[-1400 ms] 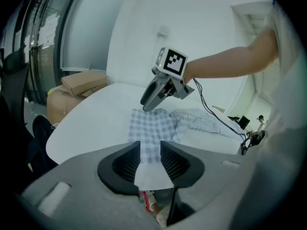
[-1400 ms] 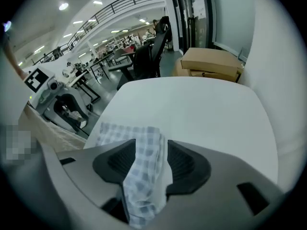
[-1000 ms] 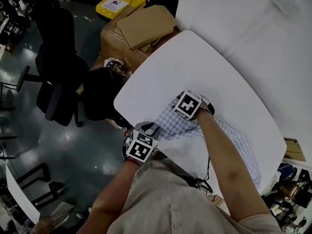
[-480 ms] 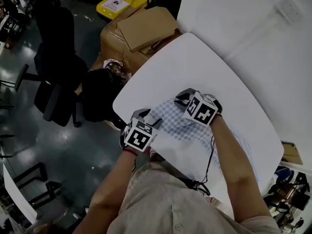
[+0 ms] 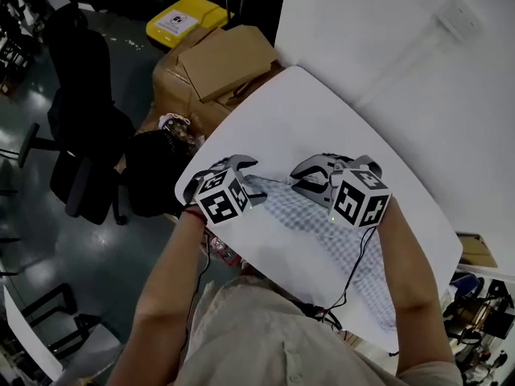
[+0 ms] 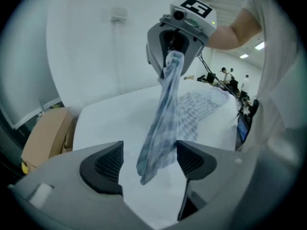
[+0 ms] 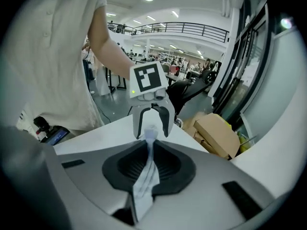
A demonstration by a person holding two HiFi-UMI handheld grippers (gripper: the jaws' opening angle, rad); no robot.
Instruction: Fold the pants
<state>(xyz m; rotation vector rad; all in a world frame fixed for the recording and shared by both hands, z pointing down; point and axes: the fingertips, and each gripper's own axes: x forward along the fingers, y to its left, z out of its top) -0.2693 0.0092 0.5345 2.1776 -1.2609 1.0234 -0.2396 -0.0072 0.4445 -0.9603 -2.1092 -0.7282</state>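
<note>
The blue-and-white checked pants point(image 5: 354, 252) lie along the near side of the white table point(image 5: 322, 111). My right gripper point(image 5: 302, 177) has just closed and is shut on one end of the fabric point(image 7: 144, 186), lifting it into a hanging strip point(image 6: 165, 114). My left gripper point(image 5: 228, 170) hovers by the table's left edge, and its jaws have just been opening. They stand wide apart in the left gripper view point(image 6: 147, 163). The strip's loose tip point(image 6: 146, 174) hangs between the pads point(image 6: 103, 166) without touching them. The right gripper view shows the left gripper point(image 7: 151, 121) open around that tip.
Cardboard boxes point(image 5: 217, 59) and a yellow bin point(image 5: 179, 18) stand beyond the table's far left corner. A black bag point(image 5: 153, 171) and a black office chair point(image 5: 80, 119) are on the floor to the left. A white wall point(image 5: 418, 47) runs behind the table.
The right gripper has shut on the pants' end and raised it off the table. The left gripper has moved from the near edge toward the left corner, rolled and opened wide.
</note>
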